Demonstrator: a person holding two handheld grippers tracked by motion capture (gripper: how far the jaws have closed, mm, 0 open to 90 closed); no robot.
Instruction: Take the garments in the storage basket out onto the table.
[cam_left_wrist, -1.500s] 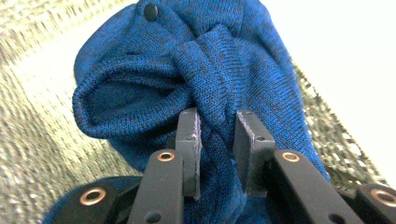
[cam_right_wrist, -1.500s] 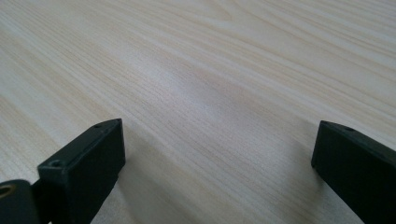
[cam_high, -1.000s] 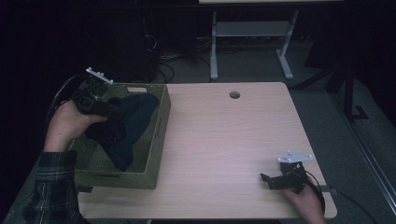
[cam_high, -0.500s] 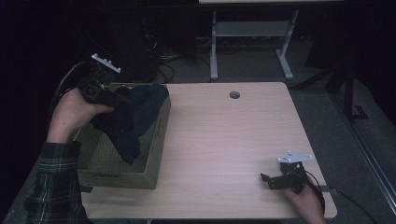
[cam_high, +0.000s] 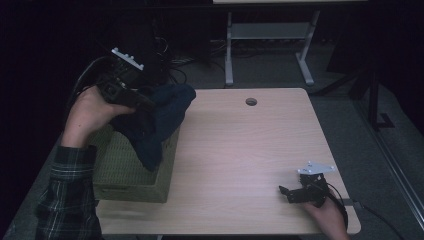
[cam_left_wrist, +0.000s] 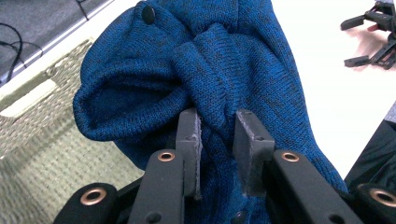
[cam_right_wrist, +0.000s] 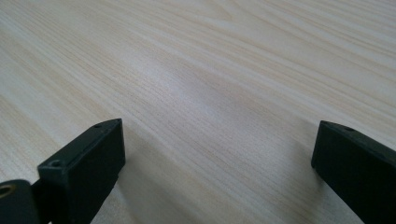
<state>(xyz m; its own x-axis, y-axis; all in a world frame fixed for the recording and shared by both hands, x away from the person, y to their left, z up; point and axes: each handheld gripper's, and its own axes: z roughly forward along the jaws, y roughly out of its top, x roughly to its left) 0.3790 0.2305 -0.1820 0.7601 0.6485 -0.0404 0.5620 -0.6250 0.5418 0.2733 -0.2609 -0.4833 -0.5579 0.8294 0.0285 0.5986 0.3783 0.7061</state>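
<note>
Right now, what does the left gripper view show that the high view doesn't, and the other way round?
The left gripper view alone shows the jaws pinching a bunched fold of the blue knitted garment, and a dark button near its top edge. The high view alone shows the person's left hand, the plaid sleeve, the table's round cable hole, and the garment hanging down over the basket. Both show the garment, the woven green basket and the right gripper resting open on the pale table.
</note>
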